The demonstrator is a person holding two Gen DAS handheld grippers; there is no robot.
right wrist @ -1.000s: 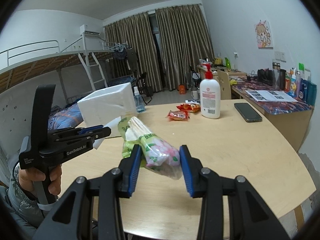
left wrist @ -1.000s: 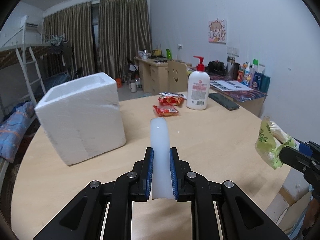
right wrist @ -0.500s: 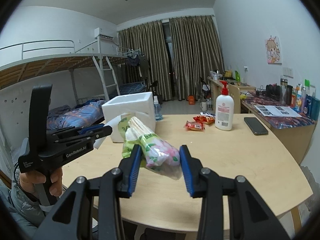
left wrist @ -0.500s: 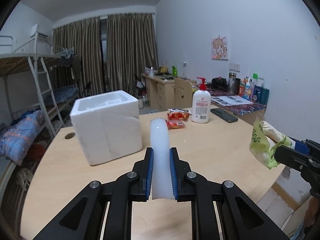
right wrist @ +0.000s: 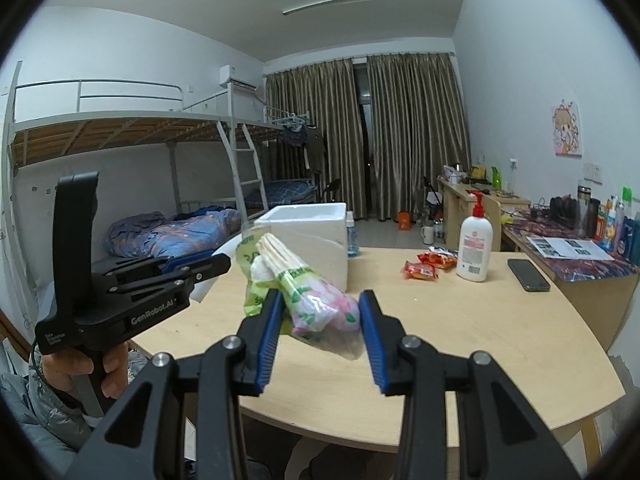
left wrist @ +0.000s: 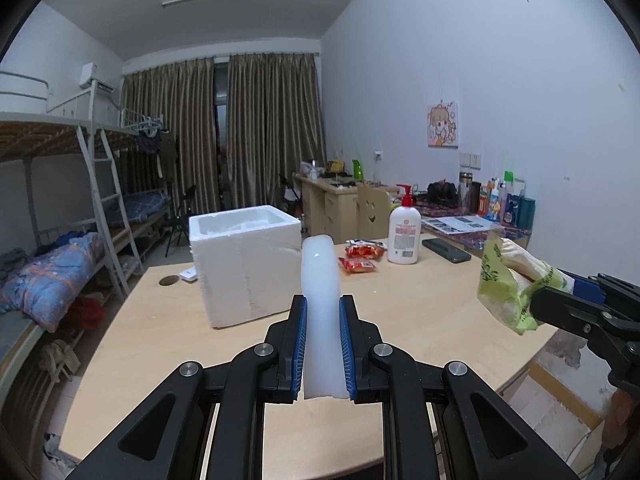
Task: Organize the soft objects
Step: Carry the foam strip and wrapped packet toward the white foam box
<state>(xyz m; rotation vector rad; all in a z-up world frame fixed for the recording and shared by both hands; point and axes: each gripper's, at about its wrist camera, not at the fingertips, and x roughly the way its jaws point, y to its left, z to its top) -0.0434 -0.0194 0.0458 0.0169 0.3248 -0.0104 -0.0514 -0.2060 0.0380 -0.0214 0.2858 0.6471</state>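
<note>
likely both light and yielding: left gripper [left wrist: 323,350] pinching white foam strip [left wrist: 320,280] low, right gripper [right wrist: 319,334] clamped on crinkly, slippery tissue pack [right wrist: 316,304] mid-body.

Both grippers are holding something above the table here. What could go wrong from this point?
1. The right gripper holds the tissue pack by its slippery wrapper, with a gap at one finger; it may slip out.
2. The left gripper pinches only the white strip's lower end; the tall free part could bend or catch the foam box rim.
3. The grippers are close together and could collide at the box.
</note>
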